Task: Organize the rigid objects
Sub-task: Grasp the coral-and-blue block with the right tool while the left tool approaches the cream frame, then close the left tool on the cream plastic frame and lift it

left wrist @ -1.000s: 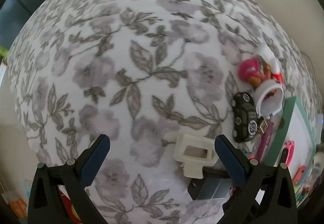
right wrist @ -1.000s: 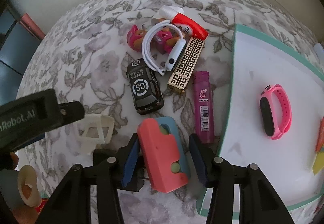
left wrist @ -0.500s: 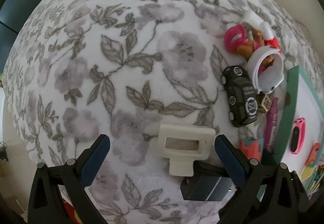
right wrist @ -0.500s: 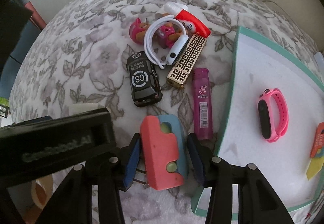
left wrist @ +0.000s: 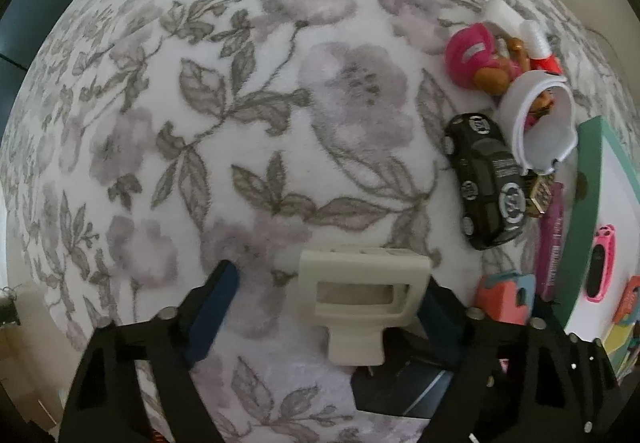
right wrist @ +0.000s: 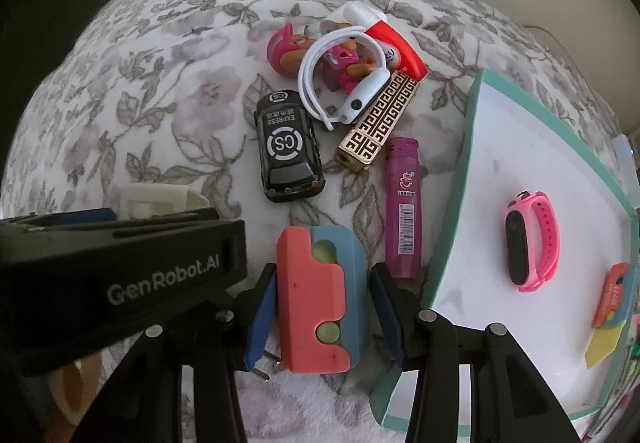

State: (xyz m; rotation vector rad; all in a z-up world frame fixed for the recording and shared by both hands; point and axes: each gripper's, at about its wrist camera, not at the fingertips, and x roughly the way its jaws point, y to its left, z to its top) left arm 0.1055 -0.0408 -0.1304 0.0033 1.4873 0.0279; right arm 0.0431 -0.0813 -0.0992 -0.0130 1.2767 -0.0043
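A: Cream plastic, that clip [left wrist: 362, 293], lies on the floral cloth [left wrist: 240, 123] between the left gripper [left wrist: 324, 307] jaws, which are closing; only the right-hand pad looks to touch it.

B: And the right gripper [right wrist: 322, 301]?

A: Jaws partly spread around the coral-and-blue block [right wrist: 322, 295], narrow gaps both sides. Beyond lie the black toy car [right wrist: 288, 147], the purple lighter [right wrist: 403, 207] and the teal-rimmed tray [right wrist: 452, 223].
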